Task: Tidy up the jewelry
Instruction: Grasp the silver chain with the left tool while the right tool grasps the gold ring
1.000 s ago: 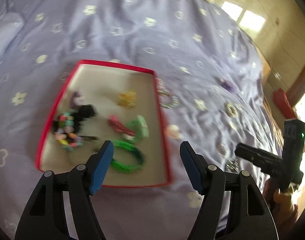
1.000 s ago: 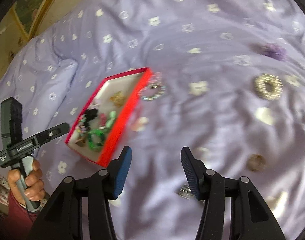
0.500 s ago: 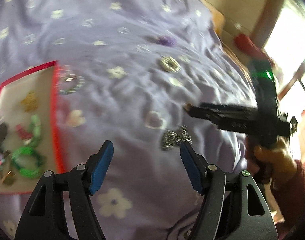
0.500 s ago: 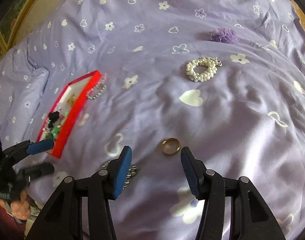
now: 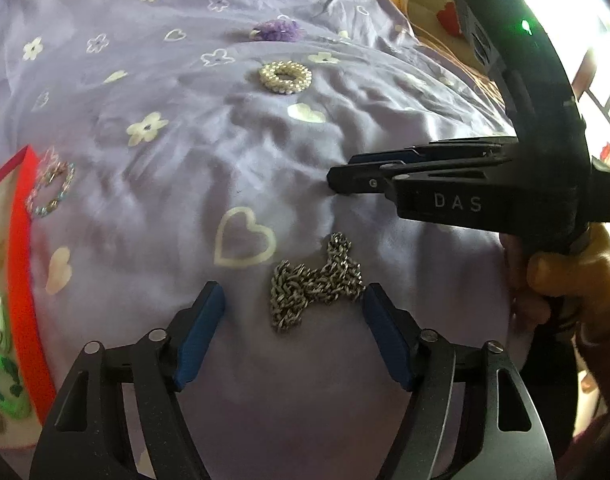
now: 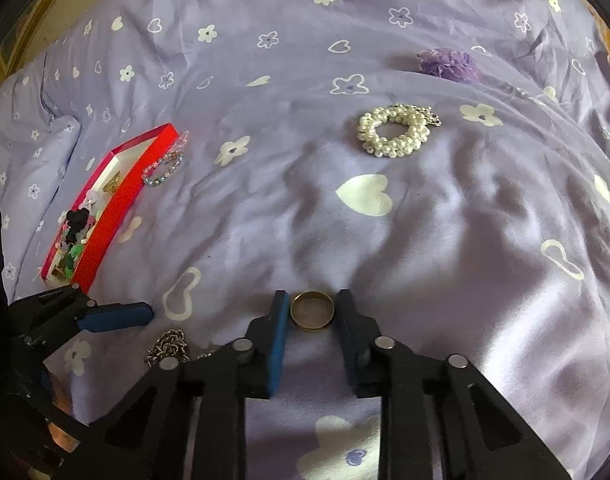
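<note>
1. Down on the lilac bedspread printed with white hearts and flowers (image 6: pixel 385 240), the right gripper (image 6: pixel 309 312) has its blue-padded jaws drawn in close on either side of a small gold band ring (image 6: pixel 312 311); whether the pads actually press the ring cannot be told from the right wrist view.
2. Seen side-on from the left wrist camera, the right gripper (image 5: pixel 347 176) hides the ring completely, and its tips dent the bedspread.
3. Near the ring, to its left, a heap of silver chain (image 5: pixel 315 280) lies between the wide-apart jaws of the left gripper (image 5: pixel 293 308), touching neither pad as far as can be seen.
4. From the right wrist view only the upper part of the chain (image 6: pixel 169 342) shows; the rest is cut off behind the right gripper's frame.
5. Further left of the ring sits a shallow red-walled cardboard box with a pale floor (image 6: pixel 117 200); its contents are small and blurred, with only green, black and gold pieces distinguishable.
6. Just beside the box's right wall, outside it, rests a bracelet of pale sparkling beads (image 6: pixel 164 170).
7. Well beyond the ring lies a coiled white pearl bracelet (image 6: pixel 393 130), and past that a fluffy purple tuft (image 6: pixel 447 64) whose exact nature is hard to make out.
8. At the left wrist view's right edge, the hand (image 5: pixel 569 276) holding the right gripper is partly cropped.
</note>
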Demonstrator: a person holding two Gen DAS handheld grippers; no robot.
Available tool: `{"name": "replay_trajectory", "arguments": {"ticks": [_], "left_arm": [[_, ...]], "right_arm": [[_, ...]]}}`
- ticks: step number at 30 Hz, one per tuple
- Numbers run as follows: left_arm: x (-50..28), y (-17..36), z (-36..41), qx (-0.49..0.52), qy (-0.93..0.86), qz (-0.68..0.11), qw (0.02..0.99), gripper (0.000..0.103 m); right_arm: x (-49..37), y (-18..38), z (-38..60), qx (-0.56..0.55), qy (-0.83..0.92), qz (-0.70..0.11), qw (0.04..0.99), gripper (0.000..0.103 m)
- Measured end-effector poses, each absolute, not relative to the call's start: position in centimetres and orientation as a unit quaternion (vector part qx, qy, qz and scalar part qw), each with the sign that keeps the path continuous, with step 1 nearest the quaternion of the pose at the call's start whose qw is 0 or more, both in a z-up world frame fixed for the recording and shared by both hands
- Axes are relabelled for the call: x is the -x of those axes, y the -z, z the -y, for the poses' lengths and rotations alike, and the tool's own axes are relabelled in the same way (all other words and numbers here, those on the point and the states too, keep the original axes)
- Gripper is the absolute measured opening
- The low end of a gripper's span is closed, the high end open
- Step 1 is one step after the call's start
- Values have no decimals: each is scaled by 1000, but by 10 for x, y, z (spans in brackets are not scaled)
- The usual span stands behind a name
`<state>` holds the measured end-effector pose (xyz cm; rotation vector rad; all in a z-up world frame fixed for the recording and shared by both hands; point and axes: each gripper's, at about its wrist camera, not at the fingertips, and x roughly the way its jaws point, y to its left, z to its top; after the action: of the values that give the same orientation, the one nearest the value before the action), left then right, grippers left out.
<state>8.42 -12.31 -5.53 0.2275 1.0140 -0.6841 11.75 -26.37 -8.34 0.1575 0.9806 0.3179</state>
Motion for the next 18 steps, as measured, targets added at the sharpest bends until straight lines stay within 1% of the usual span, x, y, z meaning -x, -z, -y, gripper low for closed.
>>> {"name": "replay_trajectory", "arguments": {"ticks": [1, 2, 3, 4, 5, 6, 10, 14, 18], "left_arm": [[-84, 56, 125, -109, 321, -473, 813, 64], [-84, 56, 126, -110, 323, -471, 814, 57], [-84, 55, 127, -109, 327, -469, 813, 44], [-84, 55, 128, -108, 330, -467, 813, 38], [-84, 54, 128, -108, 329, -467, 814, 27], [-86, 54, 127, -105, 329, -468, 813, 21], [-92, 52, 116, -69, 332, -477, 811, 13], [-89, 44, 110, -57, 327, -473, 816, 9], [-81, 34, 103, -43, 325, -464, 823, 9]], "right_arm": [[-117, 84, 264, -77, -153, -468, 867, 24], [-117, 83, 264, -76, -153, -468, 867, 24], [-117, 83, 263, -74, -152, -468, 867, 24], [-117, 83, 263, -72, -151, -468, 868, 24], [-117, 83, 263, -71, -151, -468, 868, 24], [-116, 82, 263, -71, -150, -467, 869, 24], [-113, 79, 266, -86, -154, -464, 868, 23], [-107, 73, 269, -100, -160, -459, 868, 23], [-100, 67, 268, -114, -167, -455, 867, 23]]}}
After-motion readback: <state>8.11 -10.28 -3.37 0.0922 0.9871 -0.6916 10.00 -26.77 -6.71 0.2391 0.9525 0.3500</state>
